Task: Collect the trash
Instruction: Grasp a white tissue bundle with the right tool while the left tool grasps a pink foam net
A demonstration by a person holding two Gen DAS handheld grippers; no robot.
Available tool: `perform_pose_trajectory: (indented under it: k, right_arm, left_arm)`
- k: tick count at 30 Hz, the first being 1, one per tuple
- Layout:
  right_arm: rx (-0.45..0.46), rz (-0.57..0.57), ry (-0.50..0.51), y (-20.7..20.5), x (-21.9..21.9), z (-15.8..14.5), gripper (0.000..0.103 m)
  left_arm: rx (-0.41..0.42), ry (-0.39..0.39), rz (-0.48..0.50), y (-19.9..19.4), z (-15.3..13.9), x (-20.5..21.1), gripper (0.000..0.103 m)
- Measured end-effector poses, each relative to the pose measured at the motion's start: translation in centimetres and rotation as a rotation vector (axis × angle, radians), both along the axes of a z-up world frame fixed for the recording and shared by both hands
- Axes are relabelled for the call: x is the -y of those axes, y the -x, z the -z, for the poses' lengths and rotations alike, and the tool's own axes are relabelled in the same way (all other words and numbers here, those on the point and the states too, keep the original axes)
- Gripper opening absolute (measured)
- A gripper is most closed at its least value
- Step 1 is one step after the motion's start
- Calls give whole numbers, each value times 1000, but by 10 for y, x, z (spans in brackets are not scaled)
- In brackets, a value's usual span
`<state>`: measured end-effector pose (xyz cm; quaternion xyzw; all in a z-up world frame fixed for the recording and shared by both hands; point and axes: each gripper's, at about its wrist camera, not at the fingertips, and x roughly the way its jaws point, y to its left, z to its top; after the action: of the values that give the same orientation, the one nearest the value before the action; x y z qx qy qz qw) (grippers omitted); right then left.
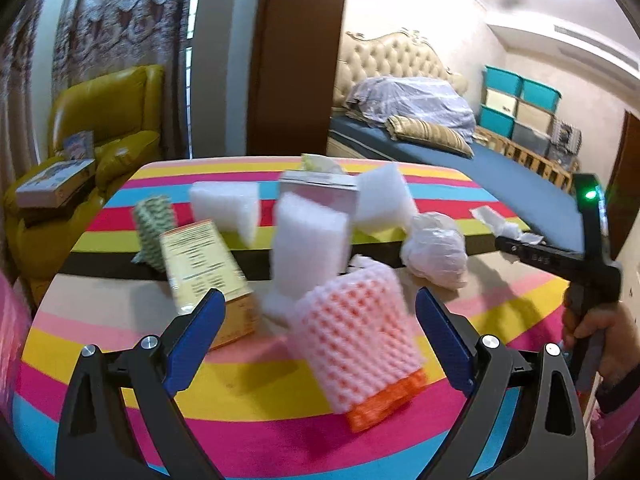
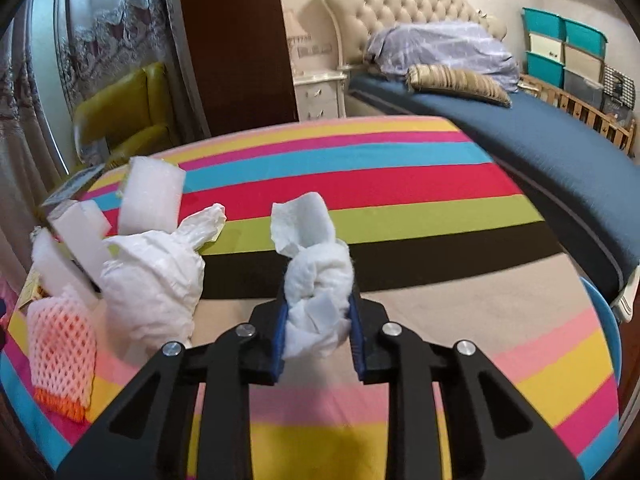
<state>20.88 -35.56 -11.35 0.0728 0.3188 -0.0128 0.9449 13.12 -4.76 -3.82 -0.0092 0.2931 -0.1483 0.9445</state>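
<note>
My left gripper [image 1: 318, 300] is open; a pink foam fruit net [image 1: 356, 332] with an orange edge stands between its fingers, untouched. Behind it are white foam blocks [image 1: 310, 240], a yellow carton [image 1: 204, 268], a green patterned wad [image 1: 154, 220], a crumpled white plastic bag [image 1: 436, 250] and a grey box [image 1: 320, 192]. My right gripper [image 2: 318, 304] is shut on a crumpled white tissue [image 2: 316, 280] above the striped table. The right gripper also shows at the right of the left wrist view [image 1: 520, 242]. The bag [image 2: 152, 276] and net [image 2: 60, 344] lie to its left.
The striped tablecloth [image 2: 400, 184] covers the table. A yellow armchair [image 1: 108, 120] with books stands at the far left. A bed with a blue sheet [image 2: 540, 152] runs along the right. A blue chair edge [image 2: 604, 312] shows at the table's right side.
</note>
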Motion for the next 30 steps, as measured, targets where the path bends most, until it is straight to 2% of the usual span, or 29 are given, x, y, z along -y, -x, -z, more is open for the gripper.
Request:
perform_pose_trajectory:
  k: [3, 7, 12, 16, 18, 19, 24, 30]
  right_arm:
    - [17, -16, -5, 19, 0, -3, 25]
    - [32, -35, -30, 40, -2, -3, 25]
    - [64, -73, -33, 59, -13, -2, 25]
    - [85, -117, -37, 69, -26, -4, 26]
    - [88, -129, -38, 71, -31, -4, 26]
    - [87, -135, -39, 71, -35, -4, 26]
    - [95, -157, -37, 76, -47, -7, 26]
    - [104, -194, -26, 81, -61, -8, 26]
  left_arm:
    - [-28, -6, 14, -4, 10, 13, 90]
    - [-95, 31, 30, -11, 27, 23, 90]
    - [-133, -18, 43, -18, 41, 35, 88]
    - [-175, -2, 48, -27, 47, 35, 83]
    - [-190, 29, 63, -31, 50, 33, 72]
    - [-191, 30, 71, -32, 50, 33, 71]
    - [-153, 33, 106, -25, 47, 30, 48]
    - [-119, 57, 94, -14, 41, 18, 36]
